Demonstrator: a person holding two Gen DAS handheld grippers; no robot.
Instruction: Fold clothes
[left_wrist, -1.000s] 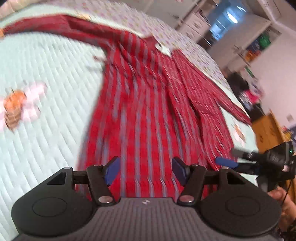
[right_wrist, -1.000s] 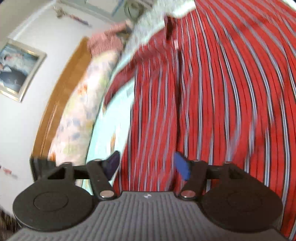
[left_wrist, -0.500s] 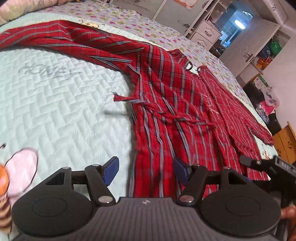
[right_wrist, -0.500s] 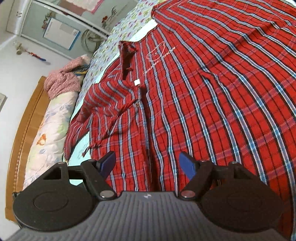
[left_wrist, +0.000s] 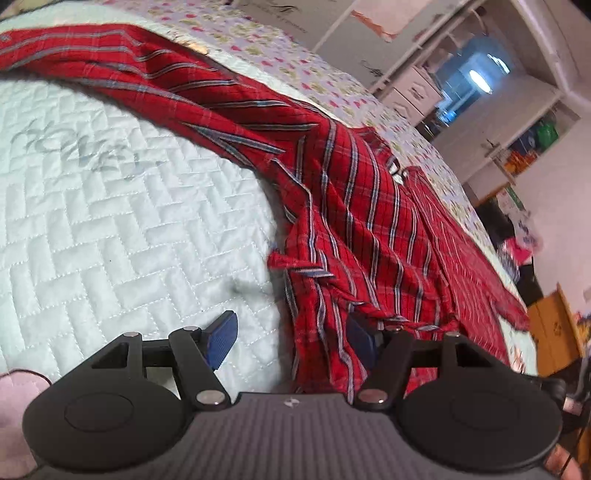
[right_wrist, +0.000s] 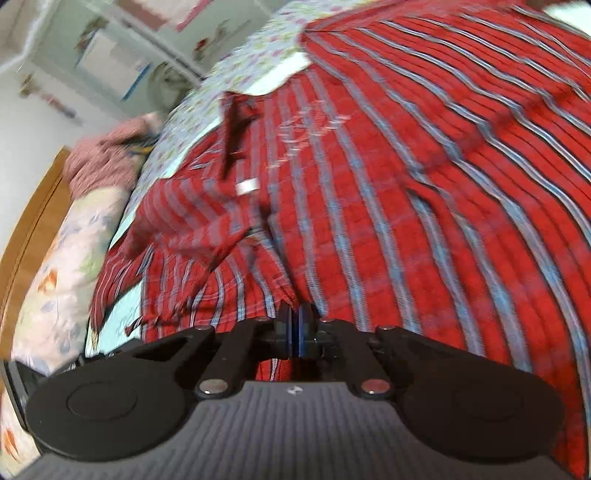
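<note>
A red plaid shirt (left_wrist: 369, 221) lies spread on the pale quilted bed (left_wrist: 110, 221), one sleeve stretched toward the far left. My left gripper (left_wrist: 291, 339) is open and low at the shirt's rumpled side edge. A strip of that fabric hangs between the blue pads (left_wrist: 221, 338) and covers part of the right one. In the right wrist view the shirt (right_wrist: 406, 184) fills the frame, with collar and white label toward the far end. My right gripper (right_wrist: 293, 328) is shut on the near edge of the cloth, its pads pressed together.
A wooden headboard (right_wrist: 26, 236), a floral pillow (right_wrist: 62, 277) and a pink garment (right_wrist: 107, 155) lie to the left in the right wrist view. White drawers (left_wrist: 413, 92) and a wooden cabinet (left_wrist: 550, 332) stand beyond the bed. A pink patch (left_wrist: 14, 424) marks the quilt.
My right gripper has shut on the shirt's near edge. My left gripper has dropped lower and closer to the shirt's side edge, still open, and fabric now lies between its fingers.
</note>
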